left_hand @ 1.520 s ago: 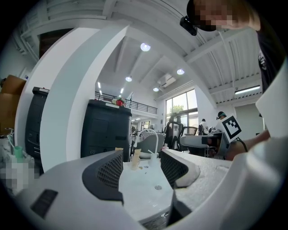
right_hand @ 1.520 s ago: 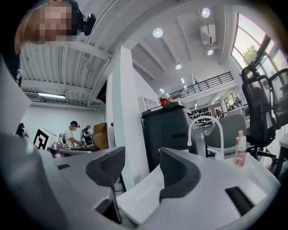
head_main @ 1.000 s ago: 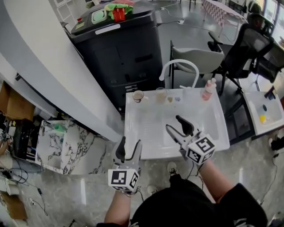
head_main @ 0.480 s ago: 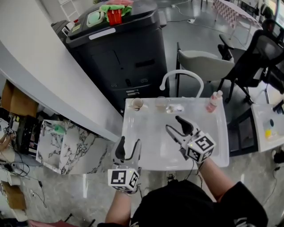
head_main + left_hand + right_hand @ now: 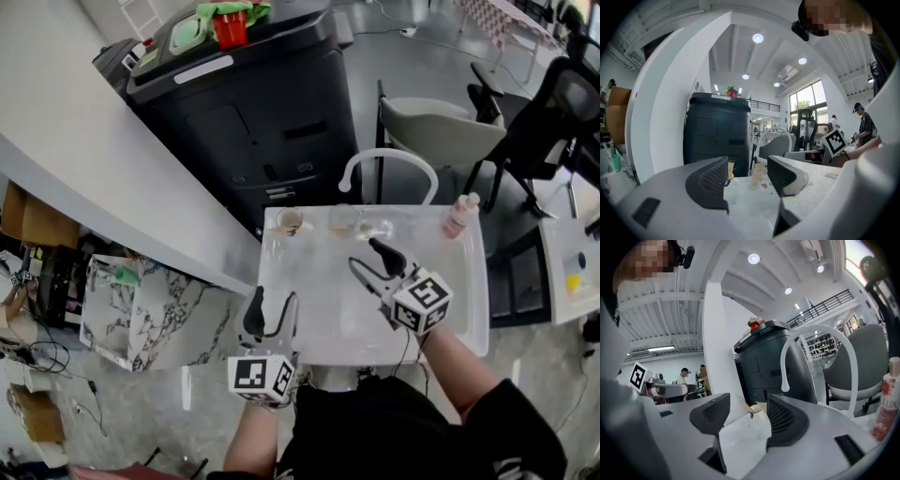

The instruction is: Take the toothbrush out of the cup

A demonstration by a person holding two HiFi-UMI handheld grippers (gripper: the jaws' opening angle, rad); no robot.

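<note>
Two grippers, left gripper (image 5: 275,302) and right gripper (image 5: 366,256), gape empty; the right has edged nearer the cups (image 5: 339,221), with no grasp yet.

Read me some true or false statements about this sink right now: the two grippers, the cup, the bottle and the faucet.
1. The left gripper and the right gripper are both open and empty. True.
2. The pink plastic bottle stands at the far right corner of the white basin top. True.
3. The right gripper holds the clear cup. False: it hangs apart from the cup, nearer the person.
4. The white curved faucet rises at the basin's near edge. False: it rises at the far edge.
</note>
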